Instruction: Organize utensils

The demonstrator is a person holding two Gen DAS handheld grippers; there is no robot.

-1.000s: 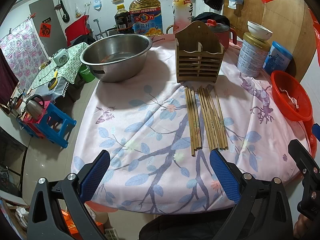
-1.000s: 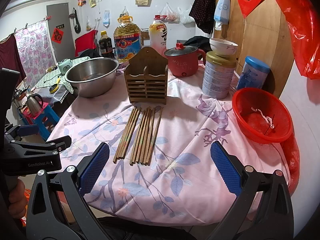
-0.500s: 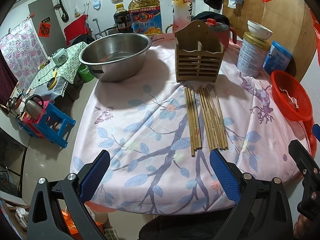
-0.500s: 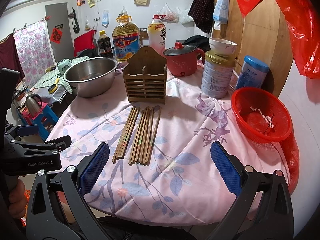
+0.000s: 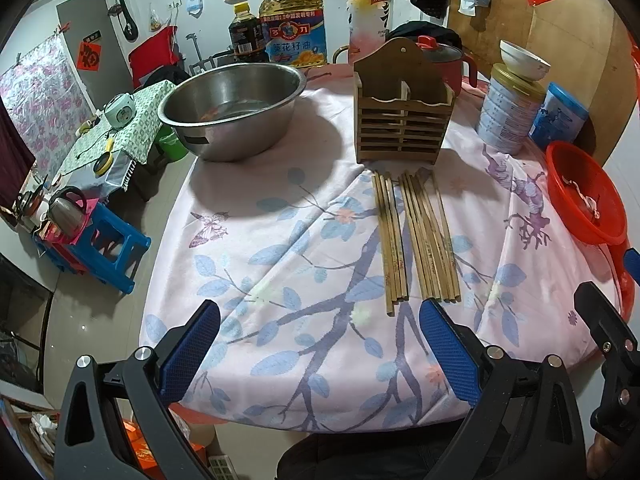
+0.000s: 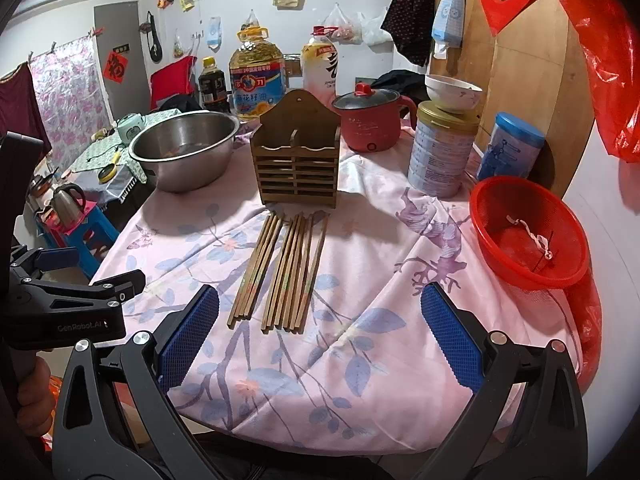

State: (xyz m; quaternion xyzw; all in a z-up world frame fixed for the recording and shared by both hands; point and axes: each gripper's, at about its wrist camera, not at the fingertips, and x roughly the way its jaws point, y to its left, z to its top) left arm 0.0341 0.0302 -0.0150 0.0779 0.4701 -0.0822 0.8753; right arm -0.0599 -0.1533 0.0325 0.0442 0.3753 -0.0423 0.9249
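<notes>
Several wooden chopsticks lie side by side in two bunches on the flowered tablecloth, also in the right wrist view. Just behind them stands an empty slatted wooden utensil holder. My left gripper is open and empty above the table's near edge, its right pad close to the chopsticks' near ends. My right gripper is open and empty, the chopsticks' near ends lying just ahead of its left pad. The left gripper also shows at the left of the right wrist view.
A steel bowl sits back left. A red pot, a tin with a bowl on it and a blue canister stand back right. A red basket sits at the right edge. Oil bottles line the back.
Both views have shifted very slightly; the scene sits a touch nearer. Nothing on the table has moved and both grippers stay open.
</notes>
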